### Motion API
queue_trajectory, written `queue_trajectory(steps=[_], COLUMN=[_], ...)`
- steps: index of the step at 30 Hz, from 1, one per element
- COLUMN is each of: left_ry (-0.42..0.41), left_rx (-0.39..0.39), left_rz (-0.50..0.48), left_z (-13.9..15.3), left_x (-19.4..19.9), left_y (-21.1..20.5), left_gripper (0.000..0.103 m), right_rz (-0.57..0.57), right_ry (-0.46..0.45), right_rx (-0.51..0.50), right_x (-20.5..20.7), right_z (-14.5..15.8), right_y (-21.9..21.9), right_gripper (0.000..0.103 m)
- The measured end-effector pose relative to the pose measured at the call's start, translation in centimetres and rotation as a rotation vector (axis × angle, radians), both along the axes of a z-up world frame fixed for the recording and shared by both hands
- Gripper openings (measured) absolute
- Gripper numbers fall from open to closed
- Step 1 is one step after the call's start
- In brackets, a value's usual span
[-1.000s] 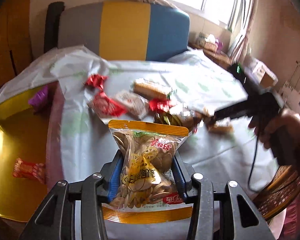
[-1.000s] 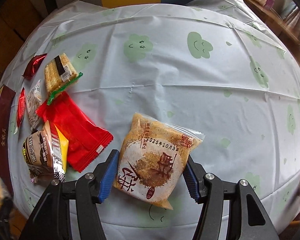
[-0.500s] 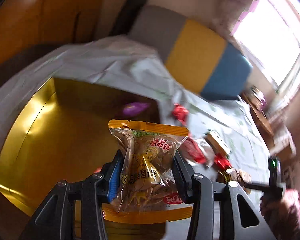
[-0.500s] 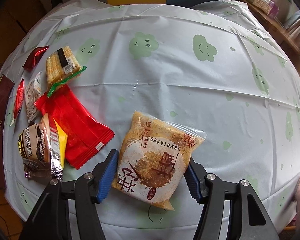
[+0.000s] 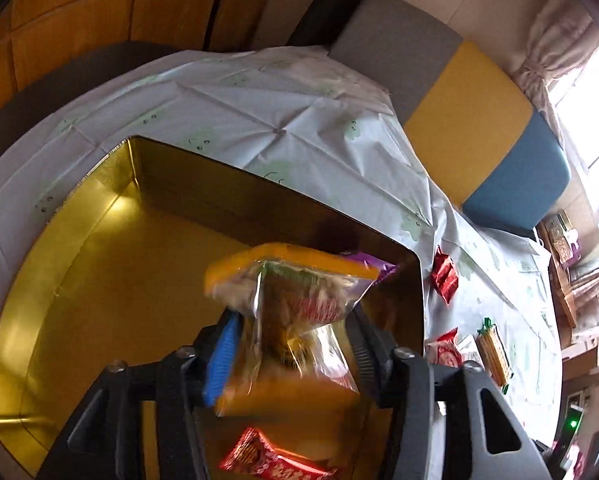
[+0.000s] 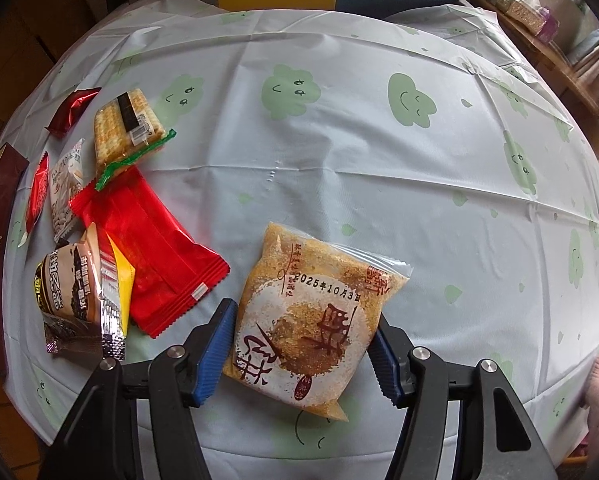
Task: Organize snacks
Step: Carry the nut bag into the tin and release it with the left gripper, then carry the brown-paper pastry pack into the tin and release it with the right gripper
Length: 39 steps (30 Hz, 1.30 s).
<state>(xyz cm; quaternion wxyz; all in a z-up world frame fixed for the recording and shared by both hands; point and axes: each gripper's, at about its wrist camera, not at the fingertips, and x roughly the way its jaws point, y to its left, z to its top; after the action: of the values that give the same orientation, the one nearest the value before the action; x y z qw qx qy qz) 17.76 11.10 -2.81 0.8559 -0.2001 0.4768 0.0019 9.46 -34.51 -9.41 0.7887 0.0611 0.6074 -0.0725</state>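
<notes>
Showing gold tin (image 5: pixel 79 280) only leftward; right claw (image 6: pixel 303 346) straddles cake packet (image 6: pixel 311 320).

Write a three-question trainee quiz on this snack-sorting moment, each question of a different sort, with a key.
1. True or false: the left gripper is above the gold tin.
2. Multiple choice: the packet between the right gripper's jaws is A) a red wrapper, B) a clear pack of golden crumbly cake, C) a purple bag.
3. Fill in: the cracker pack has a ___ end seal.

Key: 1 true. 2 B. 3 green.

The left jaws have just been opening, with the yellow-edged biscuit bag between them.
</notes>
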Motion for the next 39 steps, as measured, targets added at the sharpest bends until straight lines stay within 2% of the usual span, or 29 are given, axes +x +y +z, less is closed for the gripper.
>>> queue_trajectory(steps=[3,6,16,19,26,39], left_ry=[-0.038,-0.062,-0.177,-0.186,-0.176,-0.167], left_rx=[0.038,0.074,0.086,0.083,0.132,0.170], left_rz=[-0.015,-0.031,-0.099,-0.124,-0.156,-0.083], left_z=[0.3,0.7,3.5,3.8,3.4,3.1], left_x=[-0.4,-0.4,-5.7,-7.2,-10.1,-12.9], left_y=[-0.7,-1.0,-2.8,-3.4,-3.9,-0.9], left_gripper=[0.066,0.067,0.067,0.067,0.067,0.067], right_rz=[0.006,0.007,0.012,0.013,0.007,-0.034], right_ry=[-0.002,-0.004,-0.011,-0.016,-0.025,-0.056], right_rx=[-0.006,-0.006,-0.012,-0.015,-0.018,-0.026], right_x=[0.1,0.1,0.3,0.2,0.0,-0.4], right_z=[0.0,0.0,0.1,0.1,0.3,0.6], right_y=[0.2,0.4,0.5,0.5,0.4,0.2], right_gripper=[0.063,0.063,0.063,0.063,0.063,0.061])
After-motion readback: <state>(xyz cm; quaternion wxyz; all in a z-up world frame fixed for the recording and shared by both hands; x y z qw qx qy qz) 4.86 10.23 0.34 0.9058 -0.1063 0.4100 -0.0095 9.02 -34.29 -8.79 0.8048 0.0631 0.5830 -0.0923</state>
